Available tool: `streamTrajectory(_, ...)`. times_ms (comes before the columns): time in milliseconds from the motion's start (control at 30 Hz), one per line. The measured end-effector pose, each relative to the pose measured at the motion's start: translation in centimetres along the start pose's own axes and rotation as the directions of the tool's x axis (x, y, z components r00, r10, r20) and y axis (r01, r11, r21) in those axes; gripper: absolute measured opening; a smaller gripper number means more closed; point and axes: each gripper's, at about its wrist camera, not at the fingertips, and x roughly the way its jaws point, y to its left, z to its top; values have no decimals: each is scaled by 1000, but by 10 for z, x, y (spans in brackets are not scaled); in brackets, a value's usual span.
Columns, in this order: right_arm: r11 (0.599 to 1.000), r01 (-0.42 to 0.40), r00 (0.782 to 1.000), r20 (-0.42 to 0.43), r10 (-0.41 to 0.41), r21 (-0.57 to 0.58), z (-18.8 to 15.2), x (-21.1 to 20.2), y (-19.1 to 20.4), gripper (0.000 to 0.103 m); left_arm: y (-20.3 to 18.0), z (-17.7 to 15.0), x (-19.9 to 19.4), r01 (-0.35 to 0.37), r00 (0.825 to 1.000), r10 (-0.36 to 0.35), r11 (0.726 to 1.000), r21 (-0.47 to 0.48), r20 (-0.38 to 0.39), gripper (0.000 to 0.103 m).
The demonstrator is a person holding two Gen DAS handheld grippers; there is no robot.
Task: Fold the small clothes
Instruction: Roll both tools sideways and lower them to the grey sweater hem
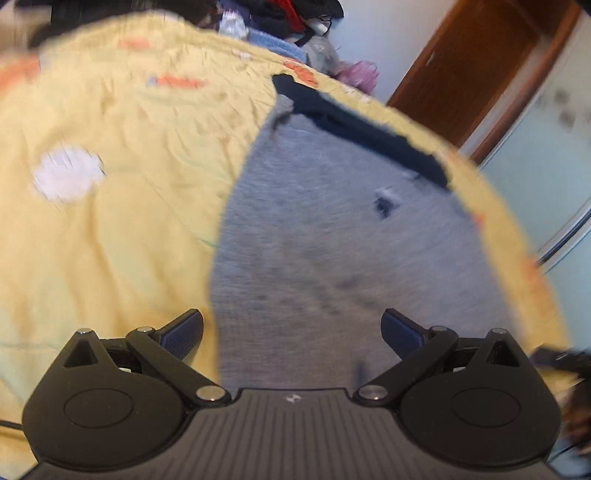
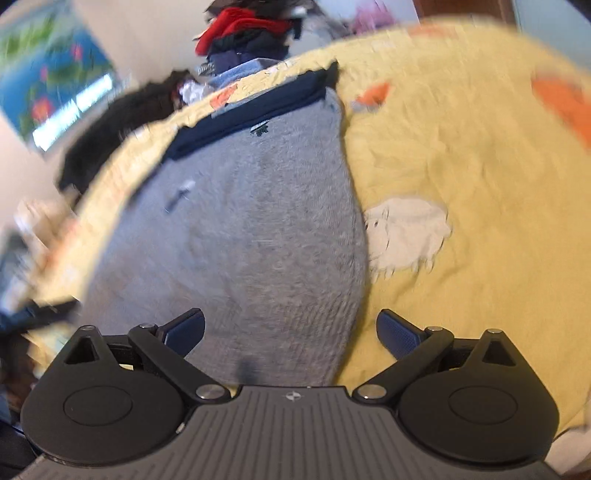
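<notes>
A grey knit garment (image 1: 332, 240) with a dark navy waistband (image 1: 362, 129) lies flat on a yellow bedspread (image 1: 110, 221). It also shows in the right wrist view (image 2: 240, 221), its navy band (image 2: 255, 110) at the far end. My left gripper (image 1: 291, 334) is open and empty, hovering over the garment's near end. My right gripper (image 2: 290, 334) is open and empty over the garment's near right edge. Both views are motion-blurred.
The bedspread (image 2: 461, 166) has orange and white animal prints (image 2: 406, 232). A pile of mixed clothes (image 2: 251, 33) sits at the far end of the bed (image 1: 280, 22). A wooden door (image 1: 480, 66) stands at the right. A colourful picture (image 2: 48, 85) hangs on the left wall.
</notes>
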Motion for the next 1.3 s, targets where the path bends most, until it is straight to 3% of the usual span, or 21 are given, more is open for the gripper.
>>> streamTrajectory(67,984,-112,993,-17,115,139,4,0,-17,100,10,3,4,115,993,-118,989,-95,-27,103)
streamTrajectory(100,959,-178,981,-32,189,220,6,3,-26,99,14,5,5,141,989,-146,981,-130,-28,103)
streamTrajectory(167,898,-271,950,-57,309,348,6,12,-40,87,21,7,7,173,983,-180,968,-181,-26,102)
streamTrajectory(300,879,-285,937,-83,339,381,5,21,-43,64,24,10,8,190,979,-201,962,-197,-39,100)
streamTrajectory(367,885,-266,939,-104,327,382,5,24,-46,39,22,10,9,177,981,-189,968,-179,-48,99)
streamTrajectory(400,885,-257,941,-111,321,388,5,26,-48,37,22,11,8,172,982,-184,970,-172,-52,96)
streamTrajectory(500,879,-261,938,-111,329,399,5,26,-51,39,24,11,7,160,983,-172,974,-162,-62,89)
streamTrajectory(567,883,-272,937,-105,334,382,8,23,-51,48,26,12,6,157,983,-170,973,-169,-63,88)
streamTrajectory(667,883,-258,957,-24,290,393,17,13,-63,63,27,14,7,166,982,-179,971,-174,-64,88)
streamTrajectory(767,863,-264,960,26,280,430,23,9,-83,62,25,14,12,185,978,-199,966,-178,-66,88)
streamTrajectory(967,860,-302,947,29,319,412,38,31,-80,62,25,15,23,252,959,-273,943,-218,-74,88)
streamTrajectory(1167,888,-315,920,-122,372,334,32,39,-55,59,30,12,17,259,954,-284,942,-212,-99,88)
streamTrajectory(1200,884,-322,914,-134,384,340,28,37,-54,57,30,11,16,259,954,-284,943,-210,-99,84)
streamTrajectory(1233,884,-324,911,-141,388,338,23,35,-52,47,30,11,17,248,957,-272,947,-204,-100,68)
streamTrajectory(1267,891,-316,912,-155,380,326,18,36,-49,23,29,11,19,230,961,-255,953,-198,-111,57)
streamTrajectory(1300,901,-296,916,-174,362,317,14,38,-48,13,28,12,23,209,962,-237,958,-194,-132,33)
